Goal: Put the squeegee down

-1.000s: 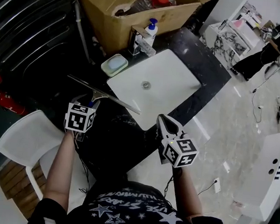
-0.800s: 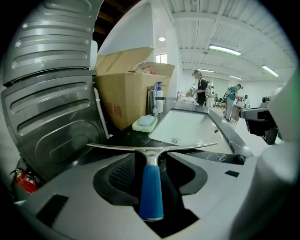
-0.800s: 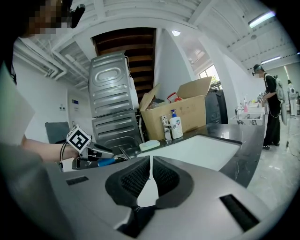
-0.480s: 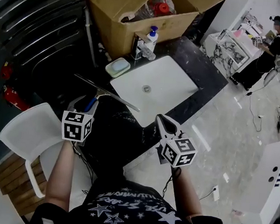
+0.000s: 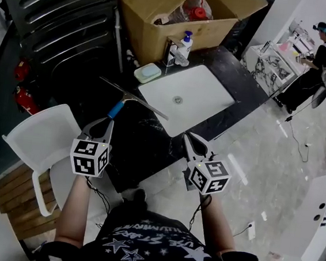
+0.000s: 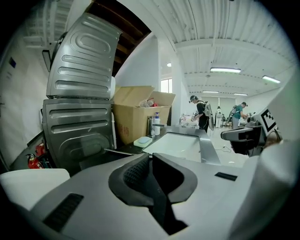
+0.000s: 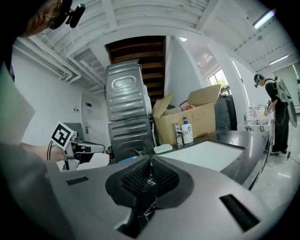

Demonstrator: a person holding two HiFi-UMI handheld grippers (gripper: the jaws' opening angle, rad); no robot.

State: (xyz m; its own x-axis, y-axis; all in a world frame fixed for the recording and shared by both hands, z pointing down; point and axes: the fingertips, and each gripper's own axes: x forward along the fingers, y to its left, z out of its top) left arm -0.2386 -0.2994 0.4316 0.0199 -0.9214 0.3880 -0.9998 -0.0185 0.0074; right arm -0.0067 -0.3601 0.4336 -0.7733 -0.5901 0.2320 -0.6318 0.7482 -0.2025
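The squeegee (image 5: pixel 132 99), a long thin blade on a blue handle, lies flat on the black counter (image 5: pixel 149 149) left of the sink. In the left gripper view the squeegee (image 6: pixel 118 151) shows as a thin strip ahead. My left gripper (image 5: pixel 101 125) hangs a short way back from the handle's end, apart from it. Its jaws are closing with nothing between them, and the pads (image 6: pixel 140 171) look together. My right gripper (image 5: pixel 189 139) is shut and empty over the counter's front edge, its pads (image 7: pixel 140 177) meeting.
A white sink (image 5: pixel 200 102) is set in the counter, with a soap dish (image 5: pixel 148 72) and pump bottle (image 5: pixel 185 47) behind it. A cardboard box (image 5: pixel 162 23) and grey ribbed machines (image 5: pixel 65 12) stand at the back. A white chair (image 5: pixel 40 143) is left.
My left gripper has drawn back from the squeegee handle toward me and its jaws have come together. The squeegee stays on the counter. My right gripper pulled back a little.
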